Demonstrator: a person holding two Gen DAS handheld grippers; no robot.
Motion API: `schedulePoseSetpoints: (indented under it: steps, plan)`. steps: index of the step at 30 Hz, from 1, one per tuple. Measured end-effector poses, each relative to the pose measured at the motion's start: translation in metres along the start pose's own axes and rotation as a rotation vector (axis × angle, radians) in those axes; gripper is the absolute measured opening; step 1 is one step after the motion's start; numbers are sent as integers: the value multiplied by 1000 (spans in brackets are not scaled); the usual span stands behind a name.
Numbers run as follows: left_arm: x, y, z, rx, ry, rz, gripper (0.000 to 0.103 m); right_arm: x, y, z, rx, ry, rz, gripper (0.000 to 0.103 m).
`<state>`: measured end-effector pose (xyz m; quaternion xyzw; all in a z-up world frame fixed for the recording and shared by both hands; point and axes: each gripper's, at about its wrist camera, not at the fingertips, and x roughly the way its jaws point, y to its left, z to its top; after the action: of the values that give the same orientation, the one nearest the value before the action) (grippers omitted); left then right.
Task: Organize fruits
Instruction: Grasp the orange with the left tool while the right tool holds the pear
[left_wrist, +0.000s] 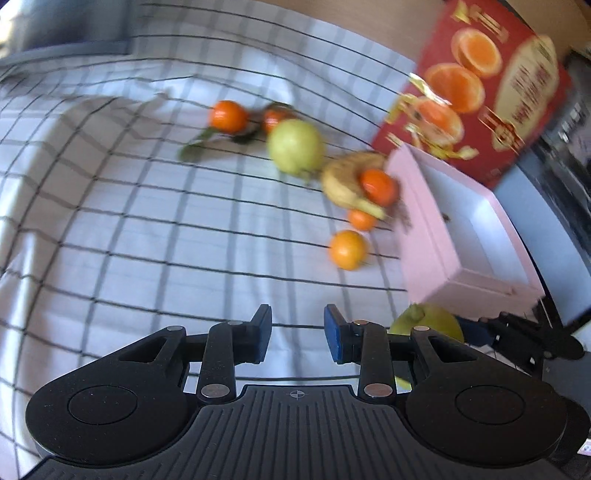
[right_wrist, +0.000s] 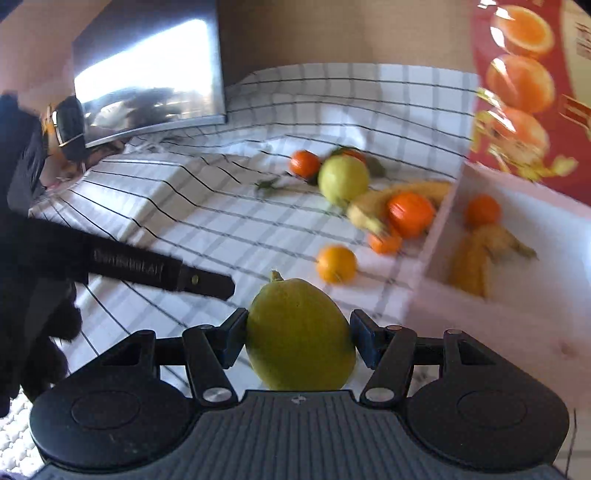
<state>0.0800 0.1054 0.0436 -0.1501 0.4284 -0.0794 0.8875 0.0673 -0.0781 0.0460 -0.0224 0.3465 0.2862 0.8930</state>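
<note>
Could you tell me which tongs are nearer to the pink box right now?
Right. The right tongs, shut on a green pear, sit just beside the pink box's near wall. The left tongs hover open over the checkered cloth, further away.

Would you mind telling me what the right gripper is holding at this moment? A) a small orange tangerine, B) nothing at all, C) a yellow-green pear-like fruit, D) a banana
C: in the right wrist view the right gripper has its two pads pressed against either side of the yellow-green fruit, while the tangerines and the banana lie apart from it on the checked cloth.
</note>
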Motion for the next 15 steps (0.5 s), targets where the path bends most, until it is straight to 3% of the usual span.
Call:
schedulePoseSetpoints:
  steps: [7, 15]
  plan:
    - [13, -45, 18, 191, -48, 26, 35, -28, -30, -27, 89, -37, -44, 61]
    - [55, -72, 41, 257, -26, 121, 35, -51, -50, -46, 138, -64, -61, 61]
